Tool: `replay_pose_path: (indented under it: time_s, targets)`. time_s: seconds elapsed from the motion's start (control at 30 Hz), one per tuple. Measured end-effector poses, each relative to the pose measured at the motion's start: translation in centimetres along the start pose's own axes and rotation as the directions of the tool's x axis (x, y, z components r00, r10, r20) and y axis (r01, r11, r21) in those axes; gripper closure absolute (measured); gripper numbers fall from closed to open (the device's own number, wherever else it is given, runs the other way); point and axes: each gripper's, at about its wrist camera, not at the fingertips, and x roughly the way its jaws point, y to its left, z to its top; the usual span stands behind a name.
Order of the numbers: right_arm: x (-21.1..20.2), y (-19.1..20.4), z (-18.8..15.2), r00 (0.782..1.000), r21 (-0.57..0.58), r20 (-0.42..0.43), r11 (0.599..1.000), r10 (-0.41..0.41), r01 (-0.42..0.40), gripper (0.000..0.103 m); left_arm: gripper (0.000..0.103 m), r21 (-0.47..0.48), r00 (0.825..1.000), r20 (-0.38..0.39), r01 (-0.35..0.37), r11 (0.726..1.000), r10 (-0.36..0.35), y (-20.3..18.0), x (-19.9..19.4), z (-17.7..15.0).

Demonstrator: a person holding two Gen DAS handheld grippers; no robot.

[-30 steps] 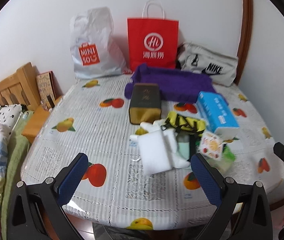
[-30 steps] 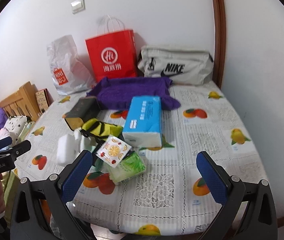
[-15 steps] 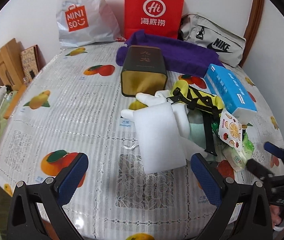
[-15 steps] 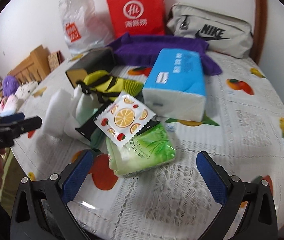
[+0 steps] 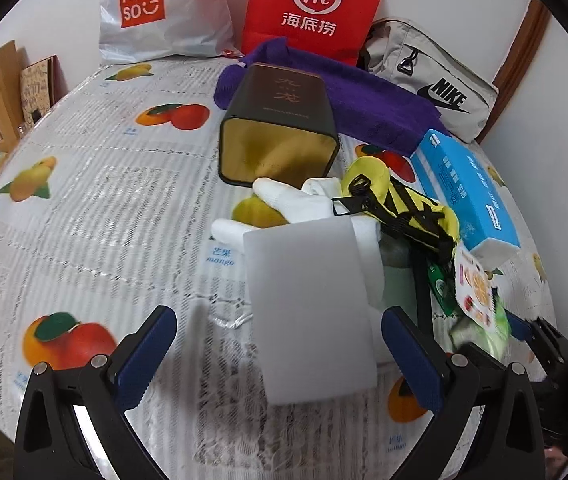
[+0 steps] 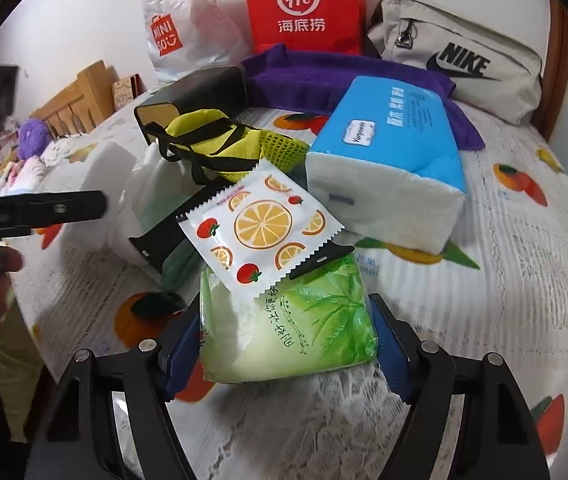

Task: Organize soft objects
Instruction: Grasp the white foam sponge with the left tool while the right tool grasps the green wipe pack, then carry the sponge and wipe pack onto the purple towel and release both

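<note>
Soft objects are all heaped in one pile around the middle of the table, so this looks like the very start: grab the first pieces

Right gripper is down over the green tissue pack, which sits at the 6 o'clock edge of the pile in the right wrist view. Its jaws are closing with the pack between them; the blue pads look right up against both sides, though I can't tell if they're really pressing yet. An orange-print sachet lies across the pack's top, and the blue tissue box sits at about 1 o'clock

Left gripper has its jaws wide apart, either side of the white foam block, with clear gaps on both sides, nothing held. White gloves and a yellow pouch sit behind the block toward 12 and 1 o'clock

Next I'd guess: finish the squeeze on the green pack gently since it'll squash, then lift slowly so the sachet doesn't get flung. Left side needs to close on the foam
</note>
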Motion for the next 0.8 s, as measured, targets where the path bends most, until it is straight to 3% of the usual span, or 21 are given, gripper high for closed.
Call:
replay_pose_path:
  time_s: [0.03, 0.2, 0.27, 0.43, 0.8]
  targets:
    - [-0.2, -0.2, -0.1, 1.000, 0.008, -0.002, 1.000, 0.010, -0.010, 0.027, 0.007, 0.005, 1.000, 0.001, 0.004, 1.000, -0.004, -0.1, 0.1, 0.0]
    - [-1.7, -0.8, -0.7, 0.999, 0.036, -0.006, 0.998, 0.047, -0.047, 0.027, 0.045, 0.022, 0.999, 0.016, 0.032, 0.999, -0.033, 0.1, -0.3, 0.1]
    - [-2.5, -0.9, -0.6, 0.998, 0.040, 0.013, 0.997, 0.064, -0.065, 0.028, 0.051, 0.016, 0.999, 0.019, 0.040, 0.999, -0.041, 0.4, -0.6, 0.2]
    - [-4.3, -0.7, 0.0, 0.996, 0.029, 0.055, 0.997, 0.068, -0.069, 0.028, 0.053, 0.043, 0.998, 0.063, -0.002, 0.999, -0.001, 0.7, -2.0, 0.3]
    - [-5.7, -2.4, 0.2, 0.998, 0.086, 0.058, 0.996, -0.034, 0.029, 0.028, 0.053, 0.023, 0.996, 0.085, -0.022, 0.999, 0.020, 1.9, -3.5, 0.3]
